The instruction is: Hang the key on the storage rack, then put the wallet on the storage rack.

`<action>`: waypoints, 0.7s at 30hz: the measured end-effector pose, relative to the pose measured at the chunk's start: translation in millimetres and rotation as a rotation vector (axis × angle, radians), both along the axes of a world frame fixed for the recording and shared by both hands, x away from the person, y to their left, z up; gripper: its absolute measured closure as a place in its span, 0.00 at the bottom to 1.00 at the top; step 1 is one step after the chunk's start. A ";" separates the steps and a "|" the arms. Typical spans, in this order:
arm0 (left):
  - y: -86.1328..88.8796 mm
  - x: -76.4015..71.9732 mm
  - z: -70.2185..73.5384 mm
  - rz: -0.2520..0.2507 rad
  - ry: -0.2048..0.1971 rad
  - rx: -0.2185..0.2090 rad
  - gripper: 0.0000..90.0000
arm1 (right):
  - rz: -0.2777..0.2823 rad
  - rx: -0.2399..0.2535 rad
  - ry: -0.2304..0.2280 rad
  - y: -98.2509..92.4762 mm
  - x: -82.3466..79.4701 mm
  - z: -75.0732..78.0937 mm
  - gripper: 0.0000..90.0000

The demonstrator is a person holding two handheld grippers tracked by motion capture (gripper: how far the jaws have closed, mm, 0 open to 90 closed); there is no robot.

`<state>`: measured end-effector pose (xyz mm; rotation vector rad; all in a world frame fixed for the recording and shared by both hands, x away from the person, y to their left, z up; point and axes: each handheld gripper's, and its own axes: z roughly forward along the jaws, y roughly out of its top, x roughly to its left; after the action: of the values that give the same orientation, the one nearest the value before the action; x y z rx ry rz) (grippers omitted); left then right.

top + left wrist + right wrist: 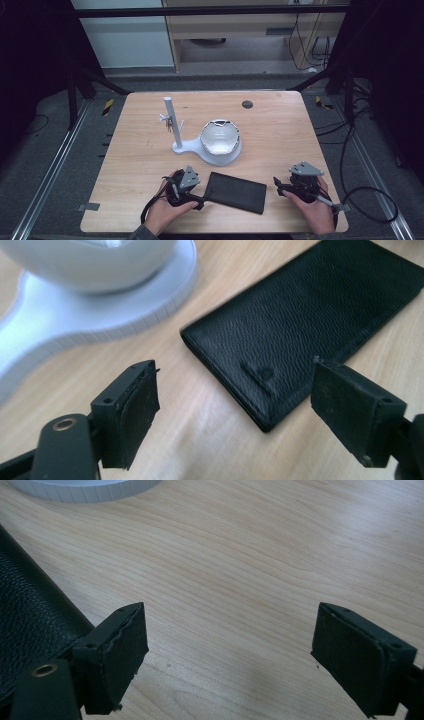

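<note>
Fingers, left gripper (235, 410): we see both black pads (137, 410) standing wide apart with only bare wood between them, nothing pinched.
Fingers, right gripper (230, 655): we find these parted just as wide, pads (122, 655) clear of everything, the tabletop showing in the gap.
Wallet (305, 325): flat and closed on the table (140, 150); its near corner lies just ahead of our left fingertips, a little toward the right pad, close to them but not between them.
Wallet from the right gripper view (30, 615): its dark grained edge runs beside the left-hand pad, slightly behind its tip; we cannot tell whether they touch.
Wallet from the high view (235, 192): it lies between our two grippers, the left gripper (192, 192) just beside its short end, the right gripper (292, 186) a little way off its other end.
White stand (220, 155): farther out beyond both sets of fingers, its base near the wallet's far edge, carrying a bowl (220, 136) and an upright post (171, 122).
</note>
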<state>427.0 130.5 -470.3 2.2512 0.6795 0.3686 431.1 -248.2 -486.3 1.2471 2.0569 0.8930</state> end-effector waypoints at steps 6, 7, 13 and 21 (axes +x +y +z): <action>3.7 -2.7 -4.3 0.023 0.015 0.030 0.38 | 0.008 -0.018 -0.001 3.4 -0.9 1.0 0.16; 4.8 -2.9 -3.9 0.022 0.018 0.034 0.42 | 0.013 -0.020 -0.002 2.7 -1.3 0.5 0.16; 4.4 -2.7 -5.6 -0.013 0.049 0.093 0.69 | 0.032 -0.008 0.010 3.2 1.5 -1.4 0.19; -1.6 -8.7 -2.7 -0.041 0.057 0.115 0.89 | 0.055 -0.008 -0.002 4.4 -2.6 0.6 0.20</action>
<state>418.3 128.9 -473.0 2.3892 0.6547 0.3320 428.5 -243.8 -485.7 1.1905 2.1003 0.9093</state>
